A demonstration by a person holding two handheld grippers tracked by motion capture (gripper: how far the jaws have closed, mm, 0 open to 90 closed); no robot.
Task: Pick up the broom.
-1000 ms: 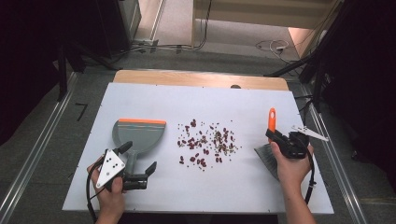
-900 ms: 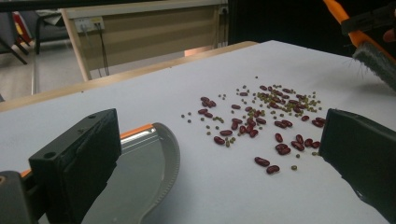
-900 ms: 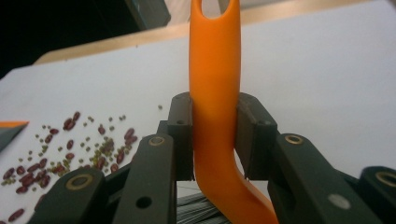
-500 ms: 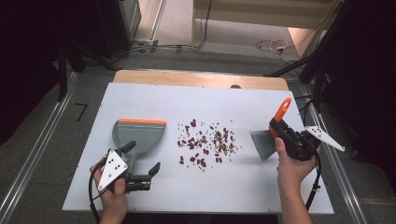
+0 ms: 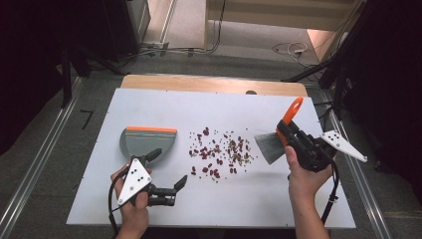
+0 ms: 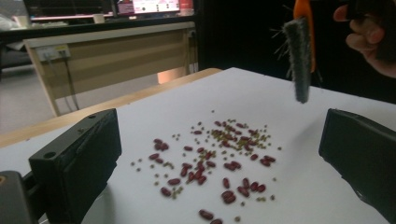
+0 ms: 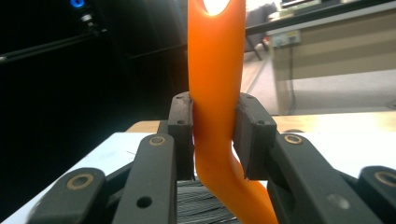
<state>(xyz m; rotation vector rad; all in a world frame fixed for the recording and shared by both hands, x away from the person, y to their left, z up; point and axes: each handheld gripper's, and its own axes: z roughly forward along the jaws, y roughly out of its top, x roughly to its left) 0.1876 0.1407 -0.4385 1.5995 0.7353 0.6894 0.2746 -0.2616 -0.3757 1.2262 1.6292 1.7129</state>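
A: What has the right gripper (image 5: 284, 130) got?

B: A small hand brush with a curved orange plastic handle (image 7: 215, 88) and a fan of grey bristles (image 5: 269, 147). In the right gripper view the two black jaws are clamped on the handle from either side, just below its hanging hole. From above, the person's right hand (image 5: 303, 174) holds the gripper over the right part of the white tabletop (image 5: 278, 204), with the handle pointing up and away and the bristles spread toward the middle of the table.

A: Are the bristles on the table?

B: In the left gripper view the brush head hangs clear of the surface — its tips are above the table, beyond the far right edge of the spill.

A: Which spill?

B: A loose scatter of dark red beans and small greenish ones (image 5: 219, 153), lying in the middle of the table, between the brush and a grey dustpan with an orange lip (image 5: 147, 141). The dustpan sits flat on the left part of the table, its orange edge on the far side.

A: And the left gripper (image 5: 166, 172)?

B: Its jaws are spread wide with nothing between them — in its own view they frame the beans. The left hand (image 5: 130, 204) holds it low near the front edge, just in front of the dustpan, one jaw tip close to the dustpan's handle; I cannot tell whether it touches.
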